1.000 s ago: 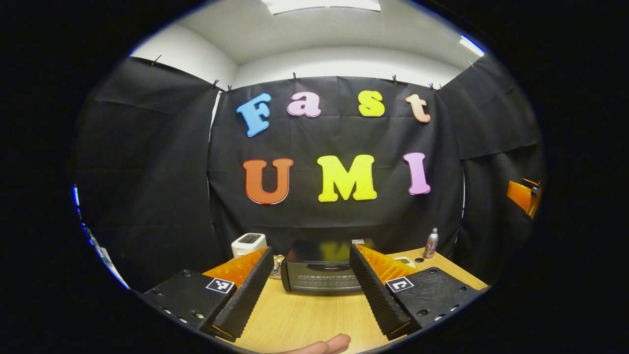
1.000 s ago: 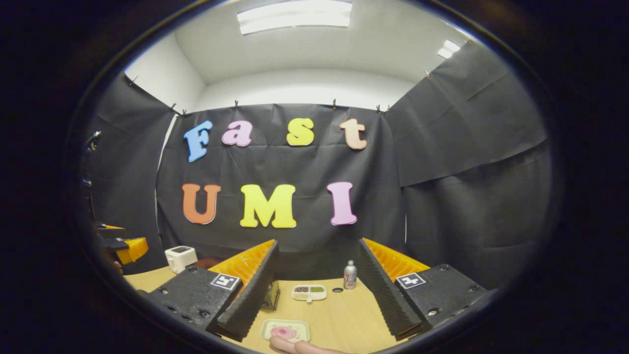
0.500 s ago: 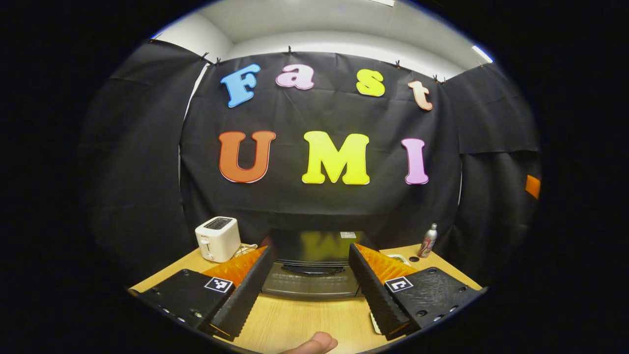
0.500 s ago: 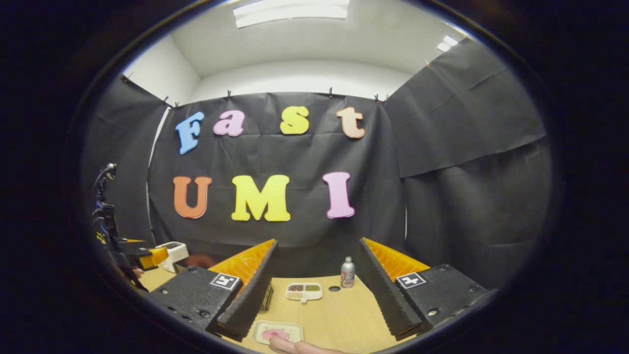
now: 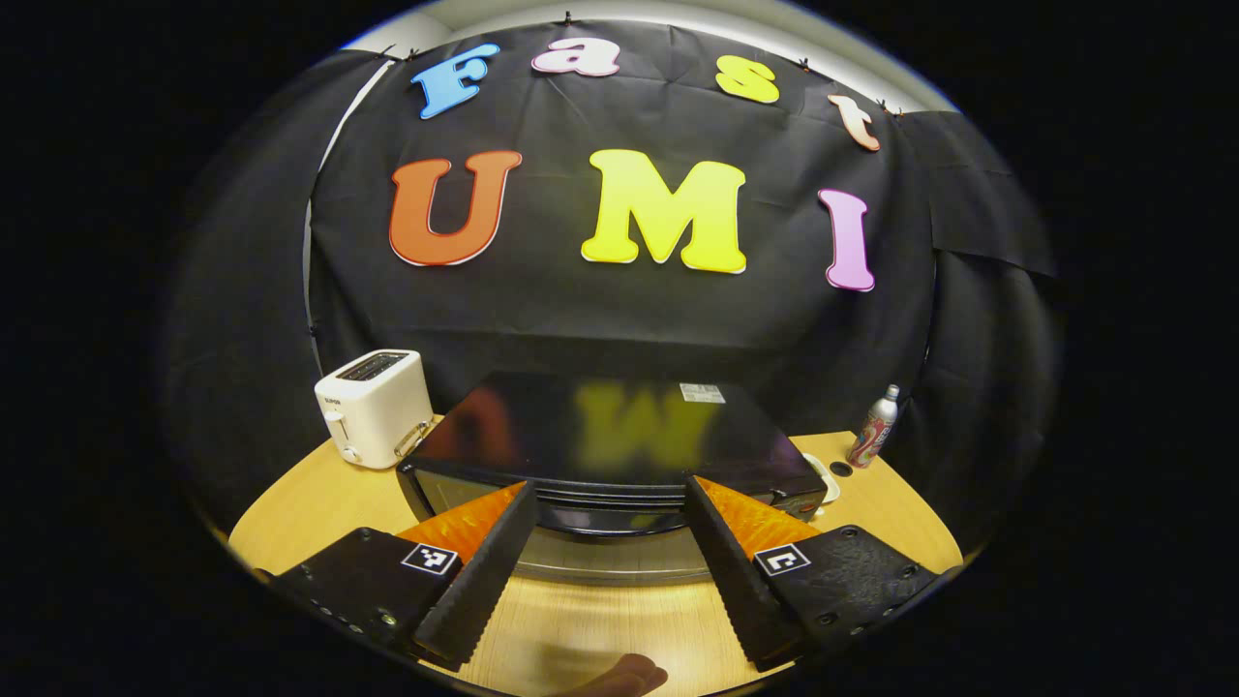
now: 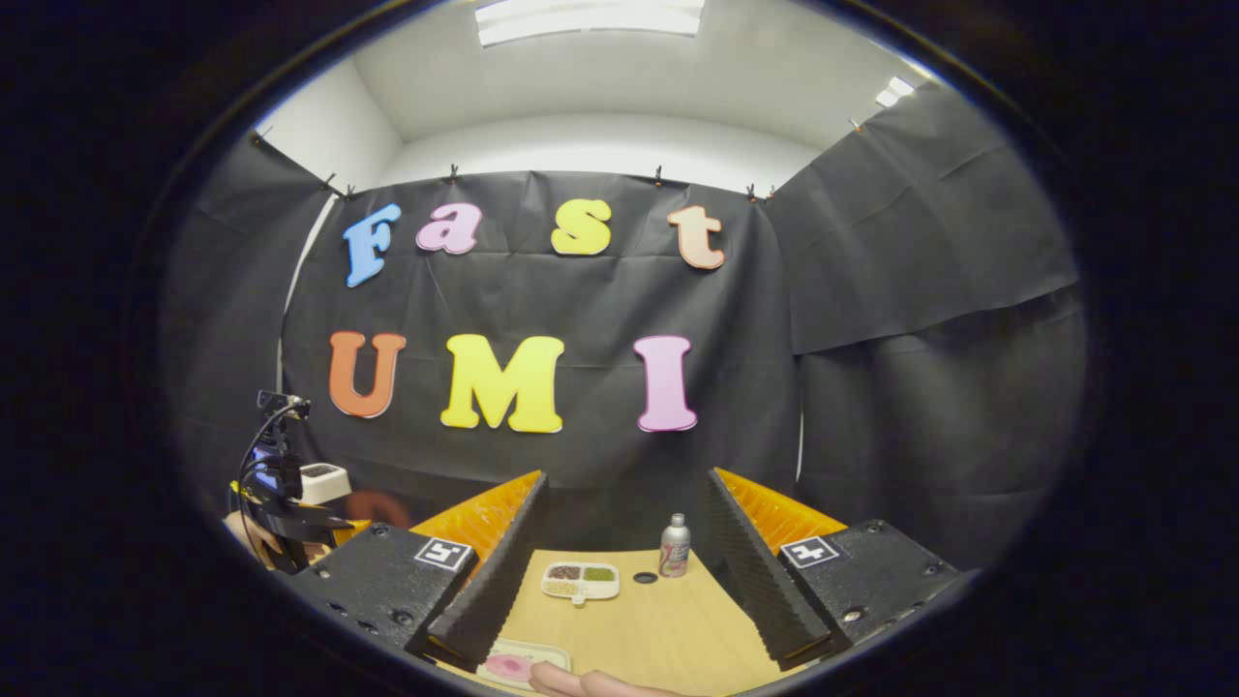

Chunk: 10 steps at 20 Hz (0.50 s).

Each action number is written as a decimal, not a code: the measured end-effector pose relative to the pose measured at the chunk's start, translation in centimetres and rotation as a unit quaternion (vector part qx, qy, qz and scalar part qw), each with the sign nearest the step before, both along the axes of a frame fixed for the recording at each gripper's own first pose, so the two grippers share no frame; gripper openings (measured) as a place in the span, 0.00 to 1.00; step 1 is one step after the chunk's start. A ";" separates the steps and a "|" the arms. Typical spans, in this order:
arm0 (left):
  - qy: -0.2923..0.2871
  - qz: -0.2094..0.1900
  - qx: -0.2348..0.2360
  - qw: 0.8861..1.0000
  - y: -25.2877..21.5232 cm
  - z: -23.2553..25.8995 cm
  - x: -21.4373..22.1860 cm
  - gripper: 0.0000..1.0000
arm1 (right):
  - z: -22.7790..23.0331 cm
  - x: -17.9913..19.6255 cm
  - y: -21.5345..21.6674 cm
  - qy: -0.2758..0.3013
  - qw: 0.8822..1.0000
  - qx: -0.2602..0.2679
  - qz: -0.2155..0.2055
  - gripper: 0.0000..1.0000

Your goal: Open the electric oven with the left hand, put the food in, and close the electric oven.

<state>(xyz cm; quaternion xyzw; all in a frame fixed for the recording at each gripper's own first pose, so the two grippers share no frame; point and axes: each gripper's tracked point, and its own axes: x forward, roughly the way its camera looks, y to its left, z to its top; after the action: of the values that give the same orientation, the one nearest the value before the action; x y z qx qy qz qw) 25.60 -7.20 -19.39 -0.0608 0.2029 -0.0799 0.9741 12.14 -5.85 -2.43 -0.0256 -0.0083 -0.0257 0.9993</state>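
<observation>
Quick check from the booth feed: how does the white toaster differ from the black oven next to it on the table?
The toaster is white and matte; the oven is black with a glossy top that mirrors the wall. The toaster is narrow and upright, with slots on top; the oven is low, broad and much wider. The toaster stands off to the side, while the oven sits straight ahead of the left gripper, whose fingers are spread toward its front. Both rest on the same wooden table.

No legible text, brand or number. Small dark mark on front of white toaster (image 5: pixel 373 407), at table's (image 5: pixel 310 499) far left corner: too small to read. White sticker on top of black oven (image 5: pixel 619 431): print unreadable. Printing on can (image 5: pixel 874 440) at far right edge: unreadable. Square black-and-white coded tags on left gripper (image 5: pixel 610 503) and right gripper (image 6: pixel 619 494) bodies: patterns, not text.
</observation>
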 end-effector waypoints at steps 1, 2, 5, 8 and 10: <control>0.007 0.000 0.002 1.000 0.0 -0.5 0.4 0.95 | 0.0 0.1 0.1 -0.001 1.000 0.004 0.004 0.96; 0.003 0.005 0.012 1.000 0.2 -0.6 0.7 0.95 | 0.0 0.0 0.4 -0.003 1.000 0.008 0.009 1.00; 0.002 0.006 0.019 1.000 0.2 -0.7 1.5 0.96 | -0.5 0.3 -0.2 -0.003 1.000 0.012 0.008 1.00; 0.010 0.005 0.033 0.999 0.1 -1.3 2.0 0.96 | -0.9 0.4 -0.6 -0.002 1.000 0.011 0.003 1.00; 0.007 0.004 0.042 0.999 0.1 -1.2 2.1 0.96 | -1.0 0.5 -0.7 -0.001 1.000 0.012 0.003 1.00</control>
<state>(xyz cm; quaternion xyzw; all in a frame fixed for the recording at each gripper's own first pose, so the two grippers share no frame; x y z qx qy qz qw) 27.72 -7.11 -20.61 -0.0217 0.2123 -0.0666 0.9747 12.61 -6.54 -3.44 -0.0137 -0.0089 -0.0226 0.9996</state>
